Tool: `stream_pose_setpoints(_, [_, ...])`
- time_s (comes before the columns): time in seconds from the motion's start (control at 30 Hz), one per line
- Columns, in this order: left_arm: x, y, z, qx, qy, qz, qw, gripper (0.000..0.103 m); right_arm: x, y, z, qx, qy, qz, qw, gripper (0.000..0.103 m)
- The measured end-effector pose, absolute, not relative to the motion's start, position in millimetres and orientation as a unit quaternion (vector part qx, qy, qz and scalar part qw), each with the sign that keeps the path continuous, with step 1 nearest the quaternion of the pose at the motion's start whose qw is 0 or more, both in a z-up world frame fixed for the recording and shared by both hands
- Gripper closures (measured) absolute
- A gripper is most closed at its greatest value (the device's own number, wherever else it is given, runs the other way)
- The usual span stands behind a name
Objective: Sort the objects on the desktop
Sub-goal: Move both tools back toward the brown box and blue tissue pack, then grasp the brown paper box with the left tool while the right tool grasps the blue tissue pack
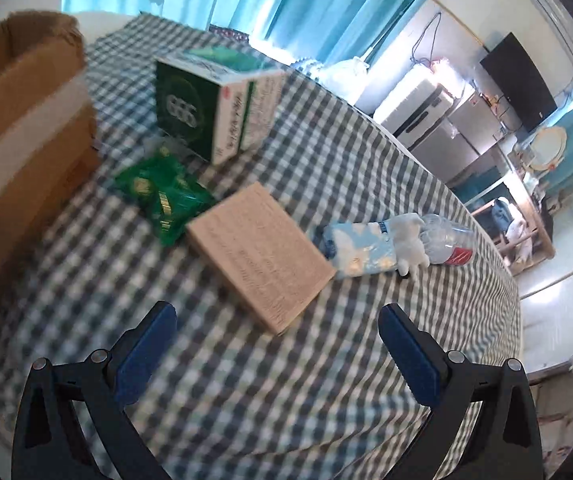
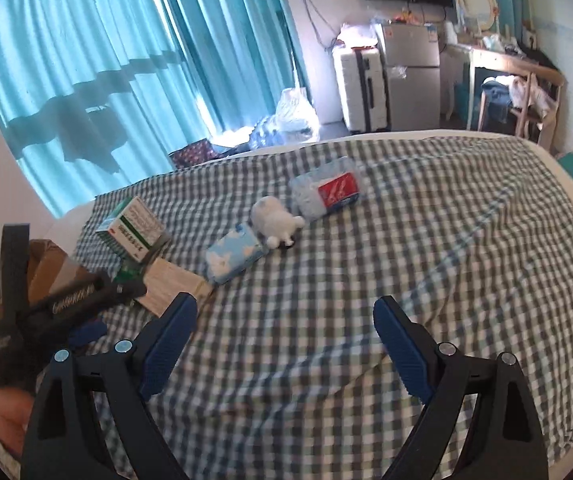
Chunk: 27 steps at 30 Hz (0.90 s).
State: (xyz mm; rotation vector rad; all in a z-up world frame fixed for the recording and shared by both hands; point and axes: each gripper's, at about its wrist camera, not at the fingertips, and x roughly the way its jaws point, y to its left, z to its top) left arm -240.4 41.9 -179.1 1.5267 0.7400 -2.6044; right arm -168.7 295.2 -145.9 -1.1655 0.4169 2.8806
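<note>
Ahead-left of left tongs (image 1: pixel 276 344): cardboard box (image 1: pixel 18 152). Straight ahead, just beyond the parted, empty tips: tan flat box (image 1: pixel 258 256). Right tongs (image 2: pixel 284 334) tilted downward over checked bench (image 2: pixel 406 240), spread wide, gripping nothing; tissue pack (image 2: pixel 234 254) ahead-left.

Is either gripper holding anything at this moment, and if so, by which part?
Nothing is held. The left gripper and right gripper both stand open over the checked cloth, with nothing between their jaws.
</note>
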Motion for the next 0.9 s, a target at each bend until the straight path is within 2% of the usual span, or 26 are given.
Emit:
stream_pose_setpoints(0.1, [-252.0, 51.7, -195.1, 0.485, 0.244, -0.839, 0.049, 0.000, -148.3, 304.3, -161.3, -0.362, 0.140, 0.921, 0.023, 0.013])
stream_pose_setpoints(0.17, [-252.4, 48.5, -205.0, 0.474, 0.259, -0.834, 0.117, 0.000, -135.6, 313.2, -170.8, -0.371, 0.160, 0.914, 0.035, 0.013])
stream_pose_setpoints(0.23, [-252.5, 40.1, -215.0, 0.473, 0.306, -0.810, 0.164, 0.000, -136.0, 320.1, -171.3, -0.376, 0.176, 0.909, 0.040, 0.013])
stream_pose_setpoints(0.37, [-275.2, 36.4, -234.6, 0.481, 0.361, -0.779, 0.179, 0.000, -163.0, 321.2, -171.4, -0.374, 0.152, 0.914, 0.034, 0.013])
stream_pose_setpoints(0.47, [-299.3, 46.2, -244.9, 0.497, 0.323, -0.784, 0.182, 0.000, -179.4, 320.8, -187.5, -0.381, 0.153, 0.911, 0.033, 0.013])
stream_pose_setpoints(0.6, [-321.0, 62.5, -255.3, 0.544, 0.197, -0.799, 0.166, 0.000, -187.0, 318.4, -213.9, -0.417, 0.164, 0.894, 0.028, 0.013])
stream_pose_setpoints(0.7, [-308.2, 55.3, -255.0, 0.551, 0.172, -0.808, 0.119, 0.000, -191.6, 313.2, -214.5, -0.421, 0.148, 0.895, 0.020, 0.013])
stream_pose_setpoints(0.8, [-284.3, 43.4, -254.1, 0.557, 0.113, -0.820, 0.076, 0.000, -203.3, 303.5, -209.5, -0.413, 0.153, 0.898, -0.003, 0.013])
stream_pose_setpoints(0.9, [-256.2, 21.0, -253.1, 0.546, 0.091, -0.830, 0.065, 0.000, -223.4, 280.3, -205.8, -0.404, 0.145, 0.903, -0.030, 0.013])
